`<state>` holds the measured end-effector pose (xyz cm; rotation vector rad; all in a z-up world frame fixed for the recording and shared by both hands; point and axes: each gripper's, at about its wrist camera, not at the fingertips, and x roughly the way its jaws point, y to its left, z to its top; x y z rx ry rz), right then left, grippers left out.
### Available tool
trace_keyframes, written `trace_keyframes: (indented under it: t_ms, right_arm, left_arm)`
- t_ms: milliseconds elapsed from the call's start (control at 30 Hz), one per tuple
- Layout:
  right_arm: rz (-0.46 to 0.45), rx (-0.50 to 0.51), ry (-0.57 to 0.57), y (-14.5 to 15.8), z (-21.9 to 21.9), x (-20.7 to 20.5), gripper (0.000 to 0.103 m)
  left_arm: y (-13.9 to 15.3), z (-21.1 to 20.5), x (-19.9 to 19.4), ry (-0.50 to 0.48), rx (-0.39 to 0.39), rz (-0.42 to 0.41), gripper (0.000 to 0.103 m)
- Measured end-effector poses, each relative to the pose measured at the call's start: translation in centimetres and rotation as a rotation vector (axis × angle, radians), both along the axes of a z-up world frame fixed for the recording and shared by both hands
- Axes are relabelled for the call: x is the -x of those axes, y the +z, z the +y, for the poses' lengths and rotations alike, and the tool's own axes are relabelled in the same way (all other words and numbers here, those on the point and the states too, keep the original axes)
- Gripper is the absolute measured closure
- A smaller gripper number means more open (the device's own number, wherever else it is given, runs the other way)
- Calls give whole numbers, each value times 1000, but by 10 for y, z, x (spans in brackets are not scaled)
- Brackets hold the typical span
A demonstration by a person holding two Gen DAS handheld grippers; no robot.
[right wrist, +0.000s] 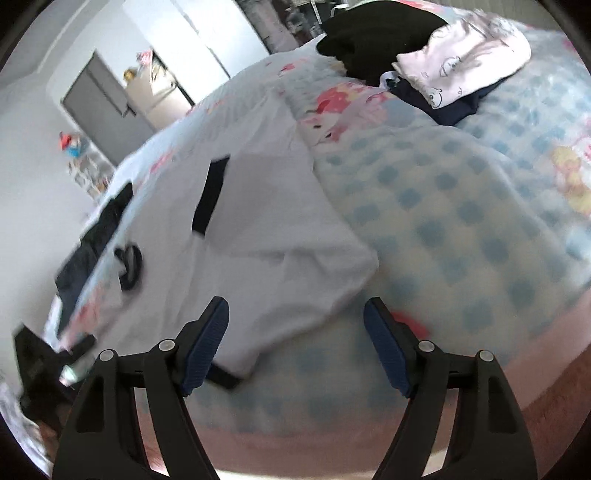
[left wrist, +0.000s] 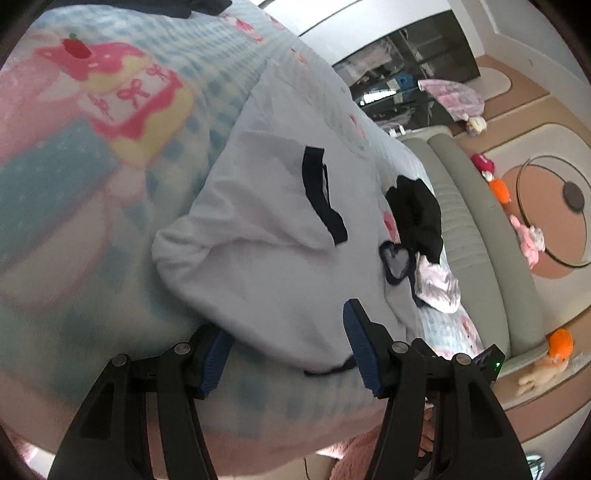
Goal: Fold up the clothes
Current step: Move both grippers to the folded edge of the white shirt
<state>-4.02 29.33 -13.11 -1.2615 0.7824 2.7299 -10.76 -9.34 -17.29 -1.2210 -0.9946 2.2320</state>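
Observation:
A white T-shirt (left wrist: pixel 280 266) with dark navy sleeve bands (left wrist: pixel 321 192) and a small heart patch (left wrist: pixel 397 262) lies spread on a blue-checked bed cover (left wrist: pixel 92 258). My left gripper (left wrist: pixel 288 350) stands open at the shirt's near edge. Cloth lies between its blue pads (left wrist: pixel 360 343) without being pinched. In the right wrist view the same shirt (right wrist: pixel 266 236) reaches toward me over the cover (right wrist: pixel 461 221). My right gripper (right wrist: pixel 295 343) is open just above the shirt's near corner, its left finger over the cloth and its right finger over the cover.
A black garment (right wrist: pixel 376 33) and a folded pink-print one (right wrist: pixel 461 51) are piled at the far end of the bed. More dark clothing (right wrist: pixel 96 236) lies beside the shirt. Past the bed's padded grey edge (left wrist: pixel 472 240) are a round glass table (left wrist: pixel 554 206) and plush toys (left wrist: pixel 498 184).

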Motion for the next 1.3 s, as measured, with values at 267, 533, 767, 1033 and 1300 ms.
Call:
trace_keyframes:
  t_ms: [267, 533, 767, 1033, 1300]
  right_arm:
    - [3, 124, 66, -7, 0, 6, 54]
    - [-28, 136, 8, -22, 5, 17, 54]
    - [-56, 70, 68, -31, -13, 43, 37]
    - [-68, 47, 103, -35, -22, 42, 30]
    - [-25, 26, 95, -30, -22, 34, 51]
  left_arm:
    - [-8, 28, 12, -32, 64, 15, 69]
    - [-25, 31, 19, -19, 15, -42, 66]
    - [-28, 32, 27, -59, -80, -86, 50]
    - [-12, 53, 17, -31, 77, -7, 43]
    - [-17, 31, 9, 76, 50, -20, 87]
